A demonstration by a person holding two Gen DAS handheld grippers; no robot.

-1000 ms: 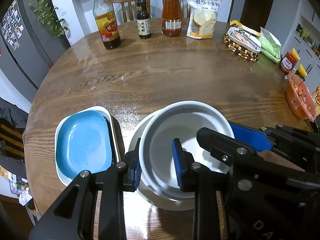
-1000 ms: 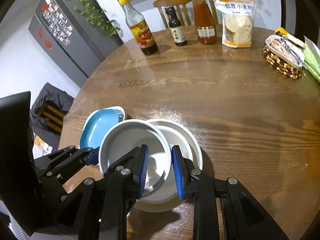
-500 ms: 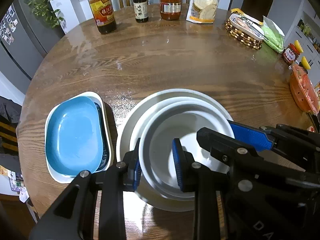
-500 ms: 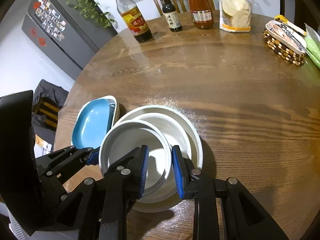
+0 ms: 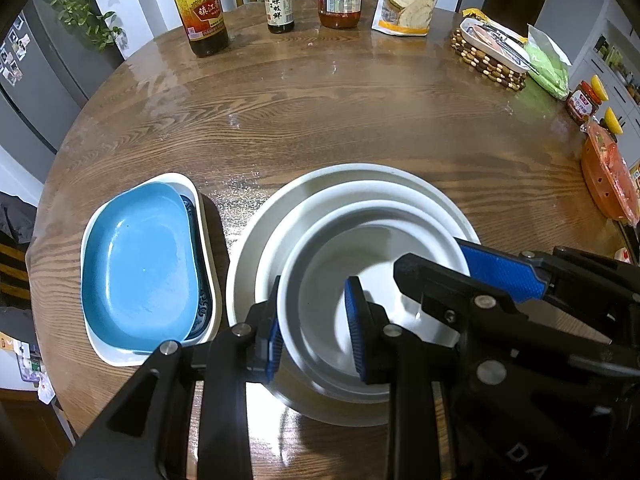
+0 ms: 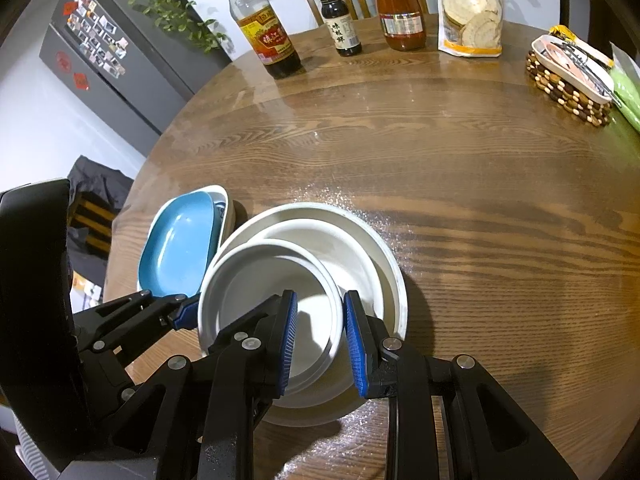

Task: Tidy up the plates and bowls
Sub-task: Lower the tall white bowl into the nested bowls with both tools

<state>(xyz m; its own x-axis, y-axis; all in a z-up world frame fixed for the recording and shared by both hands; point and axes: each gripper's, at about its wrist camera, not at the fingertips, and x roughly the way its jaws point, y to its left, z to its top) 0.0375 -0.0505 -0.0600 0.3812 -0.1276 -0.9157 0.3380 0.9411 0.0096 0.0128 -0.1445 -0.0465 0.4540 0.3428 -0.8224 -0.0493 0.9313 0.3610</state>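
On the round wooden counter point(image 5: 320, 128), a blue oval dish point(image 5: 140, 268) is nested in a white oval dish point(image 5: 210, 240) just left of a stack of two white round plates point(image 5: 280, 216). Above that stack, a smaller white round bowl point(image 5: 320, 320) is held: its left rim is gripped by the left gripper point(image 5: 314, 330), its right rim by the right gripper point(image 6: 320, 338), both narrowly closed on it.
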